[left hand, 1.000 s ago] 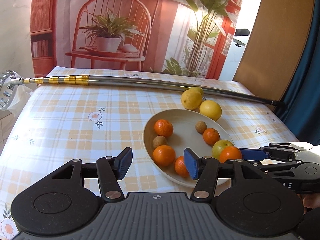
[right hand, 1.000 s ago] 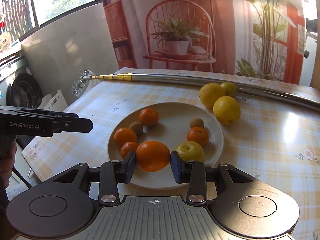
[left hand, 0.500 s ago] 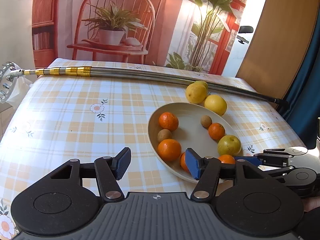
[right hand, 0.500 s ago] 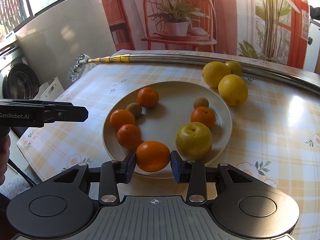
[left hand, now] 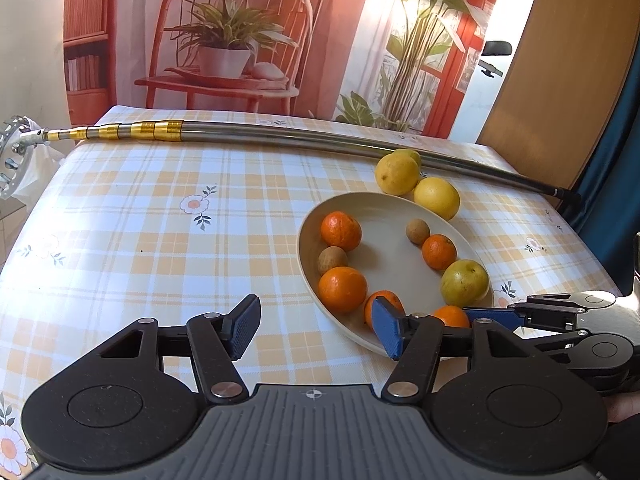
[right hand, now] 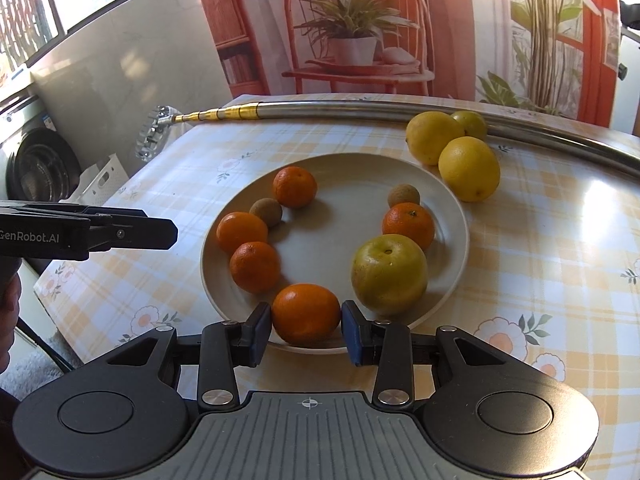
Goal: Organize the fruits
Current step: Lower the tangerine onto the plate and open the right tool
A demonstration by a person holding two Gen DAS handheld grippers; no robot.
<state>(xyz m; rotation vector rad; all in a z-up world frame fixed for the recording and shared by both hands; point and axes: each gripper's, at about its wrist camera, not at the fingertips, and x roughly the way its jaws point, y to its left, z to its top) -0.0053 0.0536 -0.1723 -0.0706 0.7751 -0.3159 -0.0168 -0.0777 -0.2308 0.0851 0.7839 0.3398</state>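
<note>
Three lemons (right hand: pixel 469 168) and a pole (right hand: pixel 360 109) are lying behind the plate (right hand: pixel 452 216) (counter (left hand: pixel 160 240) checked); right tool (right hand: pixel 306 326) is clenching an orange (right hand: pixel 306 312) at the rim, left tool (left hand: pixel 316 326) is gaping, holding nothing.

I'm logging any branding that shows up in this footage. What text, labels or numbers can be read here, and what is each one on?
"GenRobot.AI": white lettering on the side of the left gripper, seen in the right wrist view; the G is cut by the frame edge.
Book spines on the printed backdrop: too small to read.
Fruit, plate, tablecloth and metal pole: no text visible.
</note>
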